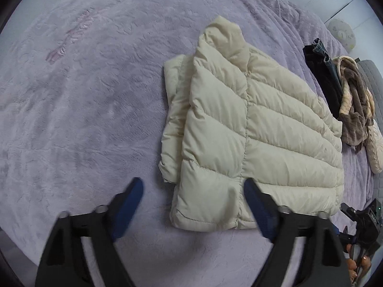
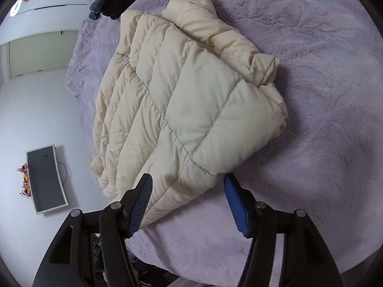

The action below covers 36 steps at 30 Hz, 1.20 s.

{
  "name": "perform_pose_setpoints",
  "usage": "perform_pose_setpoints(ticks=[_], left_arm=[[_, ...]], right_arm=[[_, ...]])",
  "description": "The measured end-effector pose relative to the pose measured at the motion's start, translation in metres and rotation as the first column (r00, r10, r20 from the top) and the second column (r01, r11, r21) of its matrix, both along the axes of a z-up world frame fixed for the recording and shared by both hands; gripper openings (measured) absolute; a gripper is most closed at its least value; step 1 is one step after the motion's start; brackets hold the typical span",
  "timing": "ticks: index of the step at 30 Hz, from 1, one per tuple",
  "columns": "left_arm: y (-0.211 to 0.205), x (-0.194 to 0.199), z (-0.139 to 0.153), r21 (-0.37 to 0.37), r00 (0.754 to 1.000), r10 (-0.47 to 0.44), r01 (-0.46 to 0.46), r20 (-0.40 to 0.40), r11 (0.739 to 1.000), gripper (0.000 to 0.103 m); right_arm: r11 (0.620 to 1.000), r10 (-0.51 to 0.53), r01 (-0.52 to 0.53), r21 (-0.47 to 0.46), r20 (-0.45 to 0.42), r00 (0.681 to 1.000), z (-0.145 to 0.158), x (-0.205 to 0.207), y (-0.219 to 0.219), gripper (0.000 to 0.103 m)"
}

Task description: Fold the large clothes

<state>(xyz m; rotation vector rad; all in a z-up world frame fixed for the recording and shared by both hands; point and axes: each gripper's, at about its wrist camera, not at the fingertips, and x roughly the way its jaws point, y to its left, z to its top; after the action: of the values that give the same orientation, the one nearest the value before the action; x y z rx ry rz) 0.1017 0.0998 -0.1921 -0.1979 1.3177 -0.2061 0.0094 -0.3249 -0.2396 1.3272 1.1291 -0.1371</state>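
Note:
A cream quilted puffer jacket (image 1: 251, 131) lies folded on a lilac plush bedspread (image 1: 83, 107), collar at the far end, one sleeve tucked along its left side. My left gripper (image 1: 194, 189) hovers over the jacket's near hem, jaws wide apart, blue pads clear of the fabric. In the right wrist view the same jacket (image 2: 186, 100) lies as a thick bundle. My right gripper (image 2: 189, 184) stands open above its near corner; the fabric shows between the fingers but the pads do not press it. The right gripper with a hand (image 1: 359, 234) shows at the left view's lower right.
A pile of dark jeans and brown and tan clothes (image 1: 344, 91) lies beyond the jacket near the bed's edge. The bed edge (image 2: 79, 76) drops to a pale floor on the left, with a monitor (image 2: 45, 179) and white cabinet doors (image 2: 47, 2) beyond.

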Motion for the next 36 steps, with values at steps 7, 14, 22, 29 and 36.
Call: perform_pose_setpoints(ticks=[7, 14, 22, 29, 36], left_arm=[[0.015, 0.004, 0.015, 0.031, 0.999, -0.009, 0.008, 0.044, 0.999, 0.097], [0.015, 0.021, 0.005, 0.016, 1.0, -0.014, 0.014, 0.017, 1.0, 0.097], [0.028, 0.043, -0.005, -0.047, 1.0, 0.002, -0.002, -0.007, 0.999, 0.097], [0.031, 0.069, -0.023, -0.171, 0.998, -0.042, 0.034, -0.044, 0.985, 0.097], [0.023, 0.09, -0.052, -0.25, 0.987, -0.142, 0.121, -0.07, 0.961, 0.097]], right_arm=[[0.976, 0.151, -0.15, -0.159, -0.008, 0.989, 0.035, 0.028, 0.019, 0.082], [0.871, 0.369, -0.339, -0.357, 0.02, 0.929, 0.069, 0.058, 0.065, 0.09], [0.719, 0.517, -0.483, -0.5, -0.08, 0.853, 0.075, 0.065, 0.097, 0.09], [0.701, 0.554, -0.495, -0.514, -0.045, 0.831, 0.07, 0.1, 0.106, 0.085], [0.641, 0.616, -0.52, -0.564, -0.026, 0.787, 0.053, 0.135, 0.118, 0.019]])
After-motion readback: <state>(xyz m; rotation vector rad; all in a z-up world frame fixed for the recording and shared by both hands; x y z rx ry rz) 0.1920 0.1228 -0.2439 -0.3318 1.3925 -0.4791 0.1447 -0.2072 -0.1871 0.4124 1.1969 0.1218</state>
